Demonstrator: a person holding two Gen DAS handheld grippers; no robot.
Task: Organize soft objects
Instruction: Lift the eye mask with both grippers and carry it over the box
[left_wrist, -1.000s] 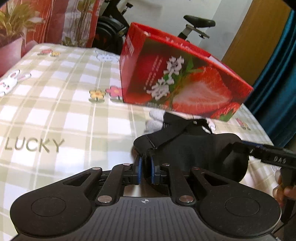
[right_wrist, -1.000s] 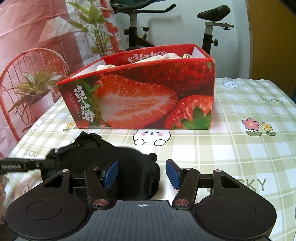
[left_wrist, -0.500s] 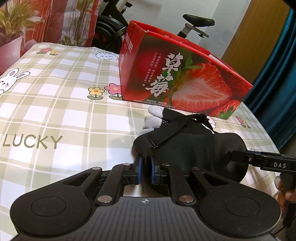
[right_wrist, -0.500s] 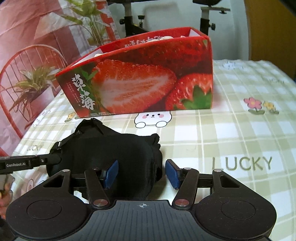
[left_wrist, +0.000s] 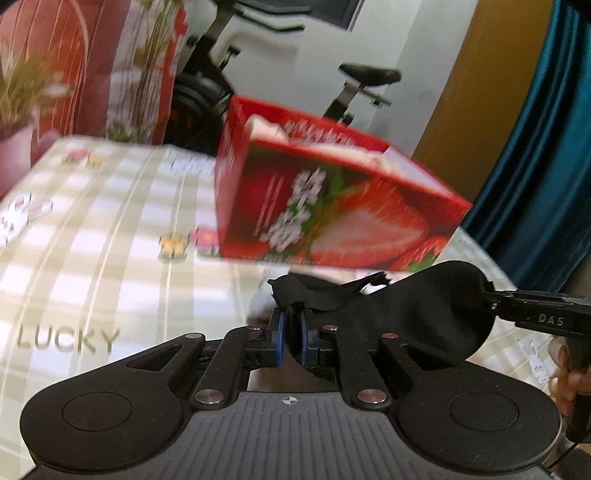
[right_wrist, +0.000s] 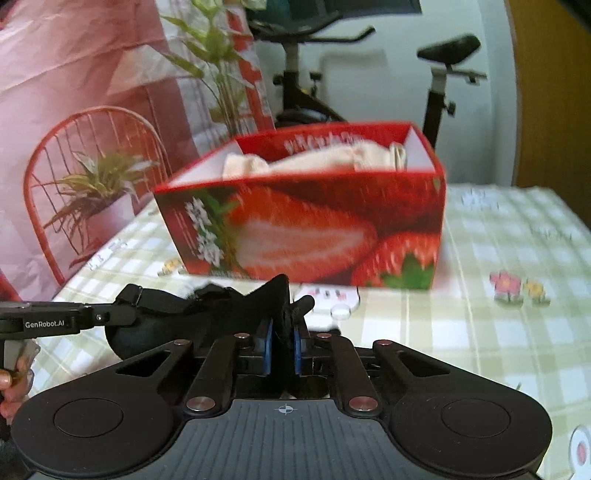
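Both the left gripper (left_wrist: 290, 339) and the right gripper (right_wrist: 282, 349) have their jaws pinching the black sleep mask (left_wrist: 424, 314) just above the surface, so next it likely needs carrying over into the strawberry box (right_wrist: 306, 221).

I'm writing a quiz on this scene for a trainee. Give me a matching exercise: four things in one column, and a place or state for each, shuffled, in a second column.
Things:
1. eye mask
2. strawberry box
3. cream cloth
4. exercise bike

Places or states:
A. lying inside the box
B. behind the table, by the wall
C. pinched at both ends, one end by the left gripper, the other by the right gripper
D. standing open-topped on the checked tablecloth

Pairs: 1-C, 2-D, 3-A, 4-B
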